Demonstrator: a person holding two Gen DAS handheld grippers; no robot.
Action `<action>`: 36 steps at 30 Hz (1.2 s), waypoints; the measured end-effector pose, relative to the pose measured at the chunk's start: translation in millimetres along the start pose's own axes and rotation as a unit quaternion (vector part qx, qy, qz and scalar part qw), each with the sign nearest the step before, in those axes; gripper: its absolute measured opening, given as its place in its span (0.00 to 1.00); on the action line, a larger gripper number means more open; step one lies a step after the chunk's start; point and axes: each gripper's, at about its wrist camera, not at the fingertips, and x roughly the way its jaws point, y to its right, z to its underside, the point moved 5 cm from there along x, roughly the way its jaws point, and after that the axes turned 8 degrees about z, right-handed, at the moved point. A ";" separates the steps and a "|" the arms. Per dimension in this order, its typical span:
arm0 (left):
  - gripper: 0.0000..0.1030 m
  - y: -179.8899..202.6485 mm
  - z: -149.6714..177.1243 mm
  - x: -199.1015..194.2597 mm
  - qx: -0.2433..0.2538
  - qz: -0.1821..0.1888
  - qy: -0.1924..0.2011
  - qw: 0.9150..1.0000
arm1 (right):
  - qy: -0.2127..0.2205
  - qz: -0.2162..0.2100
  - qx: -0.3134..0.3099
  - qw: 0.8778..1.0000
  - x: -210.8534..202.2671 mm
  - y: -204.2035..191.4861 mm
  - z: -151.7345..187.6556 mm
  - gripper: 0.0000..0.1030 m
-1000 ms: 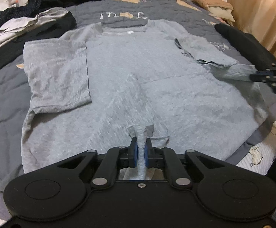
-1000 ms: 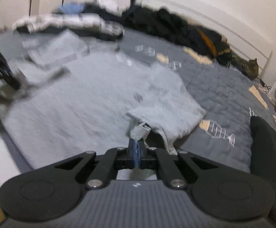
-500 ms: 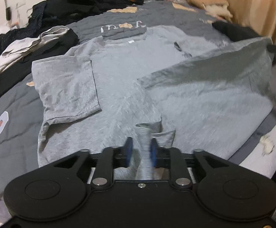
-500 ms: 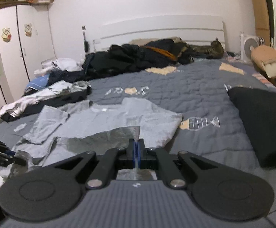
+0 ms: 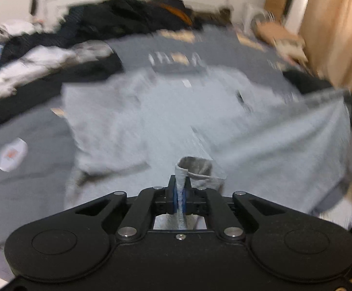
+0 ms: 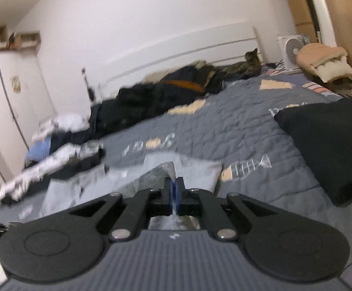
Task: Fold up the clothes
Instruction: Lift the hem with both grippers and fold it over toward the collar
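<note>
Left wrist view, heavily blurred.
- Left edge of bed (image 5: 30,189): heap of white and dark clothes (image 5: 35,58), touching the quilt only, apart from the T-shirt.
- Head of bed, centre: pile of dark garments (image 5: 132,17) against the headboard.
- Middle of bed: grey T-shirt (image 5: 151,121), neck toward the headboard, left sleeve flat on the quilt.
- Near edge of bed: left gripper (image 5: 180,190) pinching the T-shirt's hem. Jaws just closed further onto the cloth; blue pads pressed together with a fold of grey fabric between, and a curl of hem standing above the fingertips.
- Right half of T-shirt lifted off the quilt, hem stretched in a taut line toward the right edge of bed. Far end of that line too blurred to read.
- Beyond the right edge: tan curtain (image 5: 333,36).

Right wrist view, tilted.
- Left: white wardrobe (image 6: 11,111), then the same clothes heap along the bed's left edge.
- Low centre: right gripper (image 6: 175,190) pressed shut on a raised corner of the grey T-shirt, thin cloth showing between the blue pads. Rest of the T-shirt lying just beyond on the quilt.
- Head of bed, right of the dark pile: tabby cat (image 6: 246,65).
- Right edge of bed: black pillow (image 6: 333,150), well apart from the T-shirt.
- Behind it: white fan (image 6: 291,48).
</note>
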 end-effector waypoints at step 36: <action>0.03 -69.7 -39.4 30.7 -0.070 -0.040 0.047 0.996 | -0.224 0.052 -0.054 0.972 147.6 23.6 34.1 0.38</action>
